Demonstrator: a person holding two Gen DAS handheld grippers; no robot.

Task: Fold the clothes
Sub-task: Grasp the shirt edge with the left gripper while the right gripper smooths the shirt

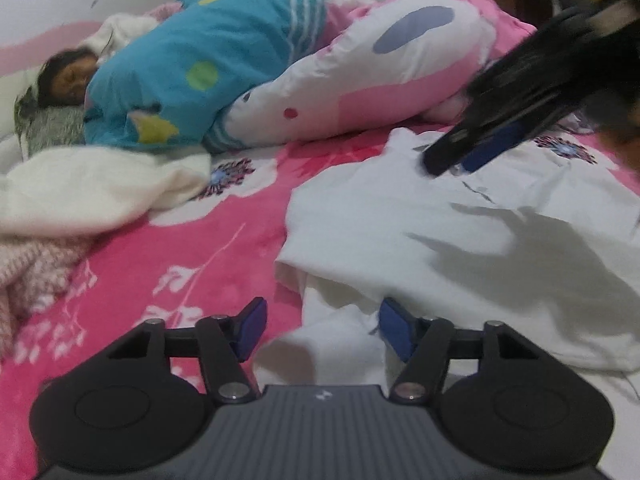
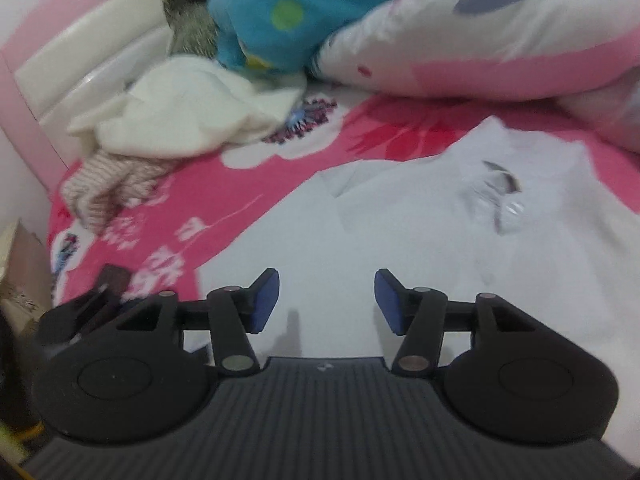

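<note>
White shirt (image 1: 460, 240) lay spread on the bed (image 1: 192, 240). Left tool (image 1: 322, 328) stood apart over its hem. Right tool (image 2: 326, 300) also apart, above the shirt.

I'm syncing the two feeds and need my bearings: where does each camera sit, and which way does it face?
Left wrist: rides the left gripper, low over the white shirt's edge, facing a sleeping person; the right gripper shows at upper right.
Right wrist: rides the right gripper, over the shirt, facing the headboard.
Shared: shirt, pink floral blanket, cream garment.
</note>
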